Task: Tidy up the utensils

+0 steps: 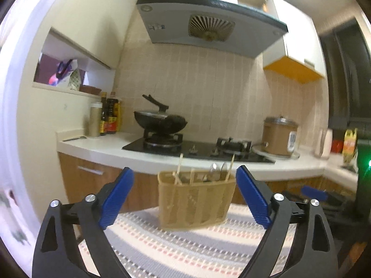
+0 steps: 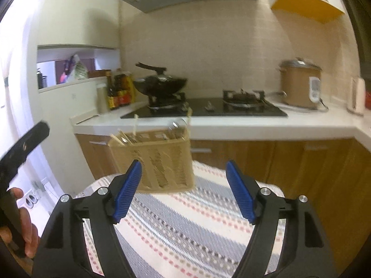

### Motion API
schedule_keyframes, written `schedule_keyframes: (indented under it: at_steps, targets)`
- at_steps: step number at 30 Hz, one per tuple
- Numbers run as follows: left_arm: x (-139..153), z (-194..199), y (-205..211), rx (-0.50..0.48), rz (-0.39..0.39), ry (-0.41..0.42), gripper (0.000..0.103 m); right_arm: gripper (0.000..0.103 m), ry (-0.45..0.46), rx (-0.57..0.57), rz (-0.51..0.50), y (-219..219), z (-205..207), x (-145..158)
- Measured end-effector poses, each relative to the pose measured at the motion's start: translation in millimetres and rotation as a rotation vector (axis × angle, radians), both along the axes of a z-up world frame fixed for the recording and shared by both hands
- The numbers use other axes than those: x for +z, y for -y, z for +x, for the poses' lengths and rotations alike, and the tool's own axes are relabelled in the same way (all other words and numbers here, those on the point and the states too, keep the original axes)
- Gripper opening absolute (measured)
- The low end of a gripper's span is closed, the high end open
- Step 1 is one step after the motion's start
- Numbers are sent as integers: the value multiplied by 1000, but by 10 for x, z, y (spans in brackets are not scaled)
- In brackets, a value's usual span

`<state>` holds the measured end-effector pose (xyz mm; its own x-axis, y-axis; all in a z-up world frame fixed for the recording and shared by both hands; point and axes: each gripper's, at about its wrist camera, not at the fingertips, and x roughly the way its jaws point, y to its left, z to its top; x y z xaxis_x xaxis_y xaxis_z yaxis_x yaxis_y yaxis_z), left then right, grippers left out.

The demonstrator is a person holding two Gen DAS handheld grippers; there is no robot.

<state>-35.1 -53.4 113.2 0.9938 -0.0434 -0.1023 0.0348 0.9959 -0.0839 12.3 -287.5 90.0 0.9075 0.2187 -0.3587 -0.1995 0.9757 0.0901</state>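
Observation:
A tan slotted utensil basket [image 1: 193,200] stands near the far edge of a table with a striped cloth [image 1: 185,250]. Wooden chopsticks [image 1: 179,168] and metal spoons [image 1: 214,171] stick up out of it. My left gripper [image 1: 185,180] is open and empty, raised above the cloth, its blue pads framing the basket from nearer the camera. In the right wrist view the basket [image 2: 154,162] sits ahead and to the left. My right gripper [image 2: 183,176] is open and empty above the cloth [image 2: 185,227].
Behind the table runs a white kitchen counter [image 1: 104,148] with a gas hob, a black wok [image 1: 160,119], sauce bottles [image 1: 110,115] and a brown rice cooker [image 1: 280,136]. A range hood [image 1: 208,23] hangs above. The left hand and its gripper handle [image 2: 20,153] show at the right view's left edge.

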Motion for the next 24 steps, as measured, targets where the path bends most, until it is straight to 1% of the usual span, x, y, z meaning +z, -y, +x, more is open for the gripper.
schedule_keyframes:
  at_steps: [1,3,6,8,10,12,15,18,21,24]
  targets:
    - [-43,-25,35,14,15,-5,93,72,-7,-9,3,23,-6,-42]
    - [-144,-46,71,38,33,-17,95,73,-21,-36,4,55,-16,-136]
    - [-372,-42,99,53,28,-57,95,74,-30,-65,-4,49,-11,-261]
    - [-478,-13,135,58,48,-67,95,74,-30,-81,-16,14,-27,-352]
    - [-560,-8,204,67,84,-62,95,75,-16,-110,-39,-48,-73,-431]
    - [-619,-23,251,81,93,-46,95,81,3,-118,-52,-116,-127,-491]
    - [-693,-19,250,79,80,-59,95,81,35,-116,-78,-186,-183,-490]
    - [-728,3,199,91,73,-68,95,84,61,-108,-72,-198,-212,-455]
    - [-742,25,146,88,44,-84,95,84,70,-112,-83,-215,-235,-467]
    - [-755,33,153,94,54,-84,95,84,87,-120,-92,-226,-270,-457]
